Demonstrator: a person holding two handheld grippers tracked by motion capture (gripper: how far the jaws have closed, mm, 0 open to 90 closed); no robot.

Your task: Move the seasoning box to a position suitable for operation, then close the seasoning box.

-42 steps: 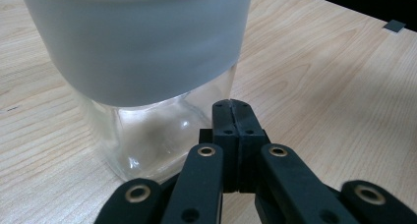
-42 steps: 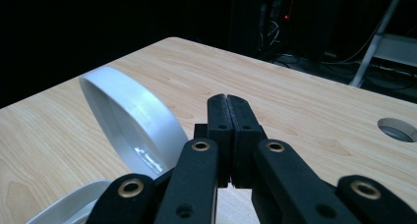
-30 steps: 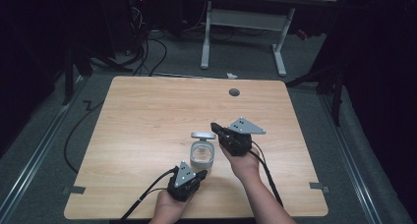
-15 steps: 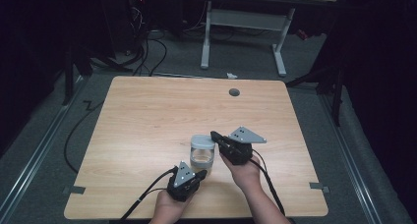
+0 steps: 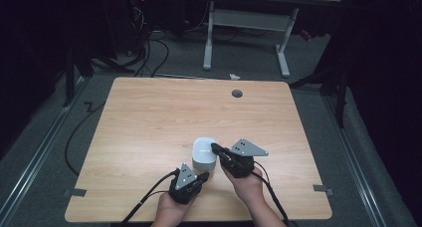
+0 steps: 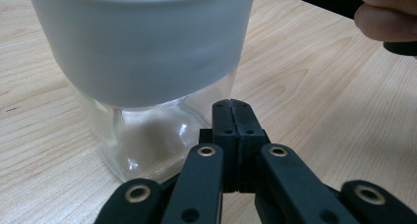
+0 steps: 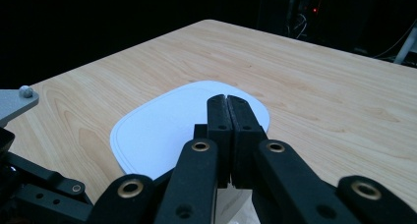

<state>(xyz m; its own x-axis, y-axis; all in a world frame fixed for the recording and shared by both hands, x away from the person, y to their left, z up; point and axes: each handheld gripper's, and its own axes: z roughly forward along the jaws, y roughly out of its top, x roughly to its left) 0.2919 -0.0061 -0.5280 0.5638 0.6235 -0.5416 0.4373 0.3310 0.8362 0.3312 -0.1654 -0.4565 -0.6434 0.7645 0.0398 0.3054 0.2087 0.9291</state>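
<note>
A small clear glass jar with a rounded-square white lid (image 5: 204,153) stands upright on the light wooden table (image 5: 149,122), toward its near edge and between the two hands. The left gripper (image 6: 231,108) has its black jaws pressed together with nothing between them, tips low beside the jar's glass base (image 6: 147,140); in the high view it sits just near and left of the jar (image 5: 201,176). The right gripper (image 7: 229,102) is likewise closed and empty, its tips poised over the white lid (image 7: 167,121), reaching in from the jar's right (image 5: 215,147).
</note>
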